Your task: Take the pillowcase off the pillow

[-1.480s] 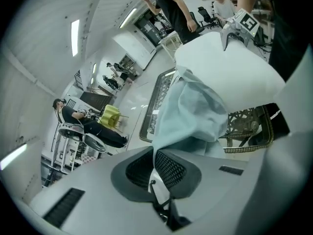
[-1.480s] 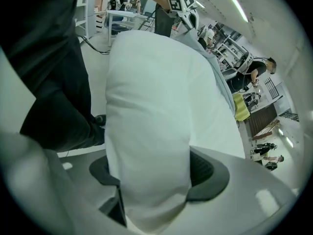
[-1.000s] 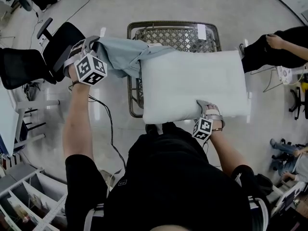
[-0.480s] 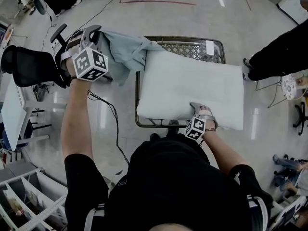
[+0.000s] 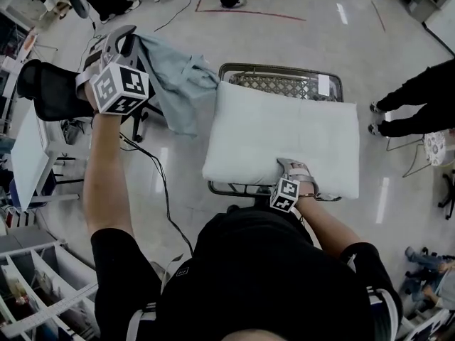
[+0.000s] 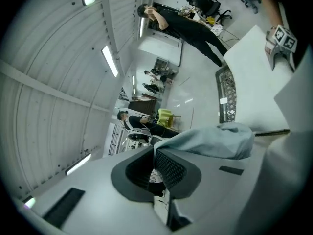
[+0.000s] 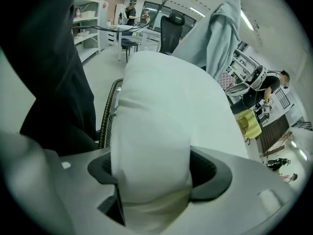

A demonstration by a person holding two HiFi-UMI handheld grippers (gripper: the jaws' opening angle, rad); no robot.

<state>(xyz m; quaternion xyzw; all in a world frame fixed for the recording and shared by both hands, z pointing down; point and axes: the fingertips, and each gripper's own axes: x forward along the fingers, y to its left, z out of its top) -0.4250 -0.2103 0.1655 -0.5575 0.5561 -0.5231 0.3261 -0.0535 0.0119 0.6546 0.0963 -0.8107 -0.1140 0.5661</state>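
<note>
The left gripper (image 5: 122,41) has its jaws closed tight on a fold of the pillowcase (image 5: 178,77) and holds it raised beyond the left end of the wire basket (image 5: 238,67). The right gripper (image 5: 293,168) has its jaws wide, clamped across the thick near edge of the pillow (image 5: 284,130). The pillow lies flat across the wire basket, long axis left to right, overhanging both ends. The pillowcase hangs from the left gripper and reaches only the pillow's far left corner; whether a hem catches there cannot be told. Judgement: removal is nearly complete. The coming move draws the left gripper further left along that axis while the right gripper anchors the pillow.
</note>
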